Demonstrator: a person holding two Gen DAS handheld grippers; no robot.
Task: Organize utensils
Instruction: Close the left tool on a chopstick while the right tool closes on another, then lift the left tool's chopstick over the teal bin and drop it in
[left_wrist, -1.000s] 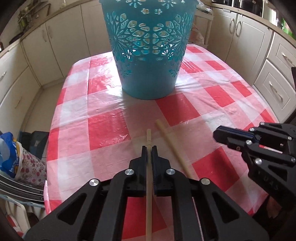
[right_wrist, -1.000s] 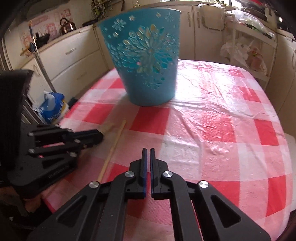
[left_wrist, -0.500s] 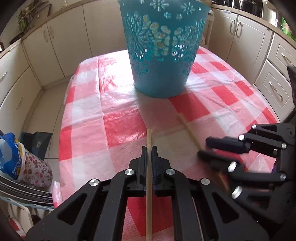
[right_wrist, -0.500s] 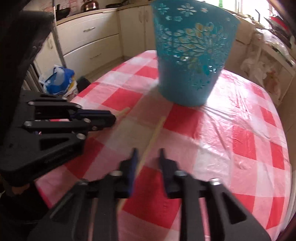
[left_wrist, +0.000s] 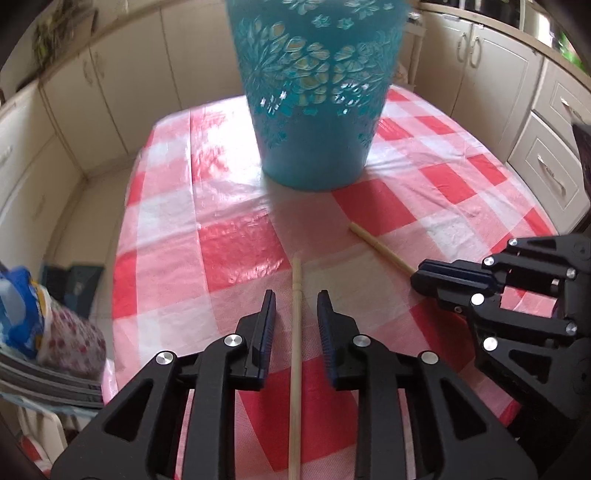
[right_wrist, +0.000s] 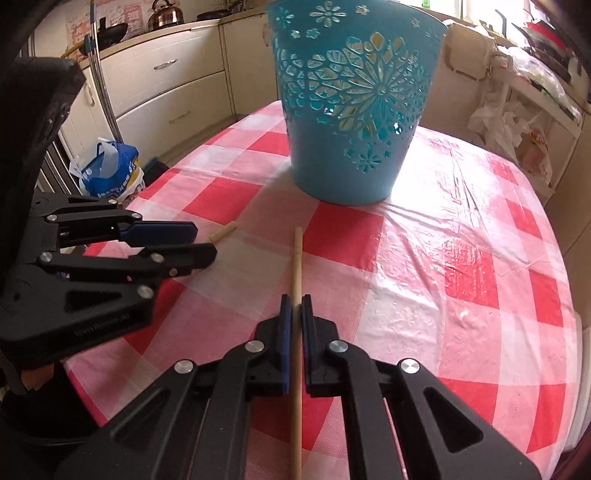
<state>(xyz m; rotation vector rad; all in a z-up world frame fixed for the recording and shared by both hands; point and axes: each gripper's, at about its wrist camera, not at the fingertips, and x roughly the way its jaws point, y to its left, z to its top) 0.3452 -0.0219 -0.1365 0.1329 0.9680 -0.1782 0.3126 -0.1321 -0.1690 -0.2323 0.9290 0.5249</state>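
Red-and-white checked cloth covers the counter (left_wrist: 236, 251), cream kitchen cabinets all round — and we're at the pick-up stage. The left claw (left_wrist: 295, 306) has just been opening: its pads stand apart with the left chopstick (left_wrist: 295, 350) lying loose between them, touched by neither. Over on the other side, the right claw (right_wrist: 295, 314) is clamped tight on the right chopstick (right_wrist: 296, 266), tip pointing toward the teal basket (right_wrist: 351, 110).

That basket stands upright just beyond both sticks, and it looks like the place they belong. My read: the right stick needs lifting well up — the basket wall is tall — then tipping over the rim. The left one would need gripping again first.

Watch the crowding: both claws sit close side by side. A blue bag (right_wrist: 107, 170) sits on the floor, clear of things.
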